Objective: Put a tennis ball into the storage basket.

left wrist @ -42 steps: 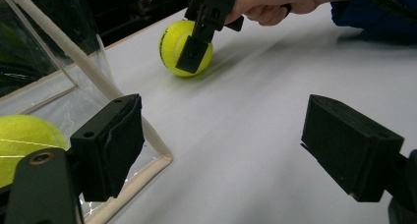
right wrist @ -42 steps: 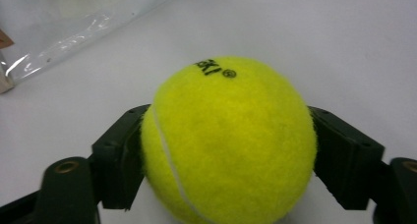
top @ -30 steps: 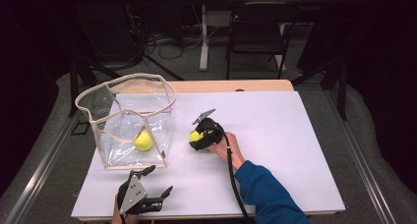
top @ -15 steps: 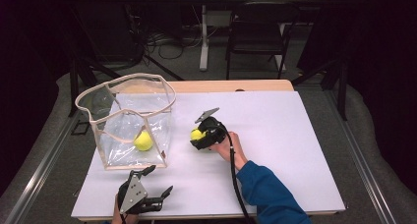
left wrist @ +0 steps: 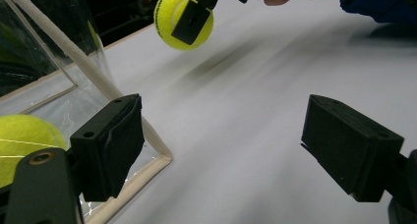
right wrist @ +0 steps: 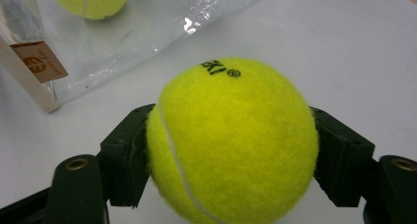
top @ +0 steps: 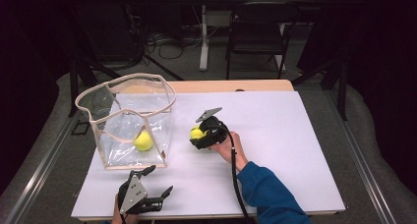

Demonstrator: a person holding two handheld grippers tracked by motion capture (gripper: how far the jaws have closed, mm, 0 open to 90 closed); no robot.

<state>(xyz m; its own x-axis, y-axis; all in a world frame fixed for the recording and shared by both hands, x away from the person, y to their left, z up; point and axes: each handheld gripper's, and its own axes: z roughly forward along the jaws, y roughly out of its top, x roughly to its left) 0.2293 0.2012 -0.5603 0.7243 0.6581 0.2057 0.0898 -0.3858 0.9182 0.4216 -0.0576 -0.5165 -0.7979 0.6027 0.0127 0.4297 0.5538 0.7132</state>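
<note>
The tennis ball [right wrist: 231, 140] sits clamped between the jaws of your right gripper [top: 202, 135], one pad pressed on each side, and you hold it just above the white table [top: 295, 135], a little to the right of the clear bag [top: 125, 121]. A second ball [top: 143, 141] lies inside that bag, on its bottom. Your left gripper [top: 147, 192] rests near the front edge of the table, just in front of the bag's near corner, its jaws spread wide with nothing between them.
</note>
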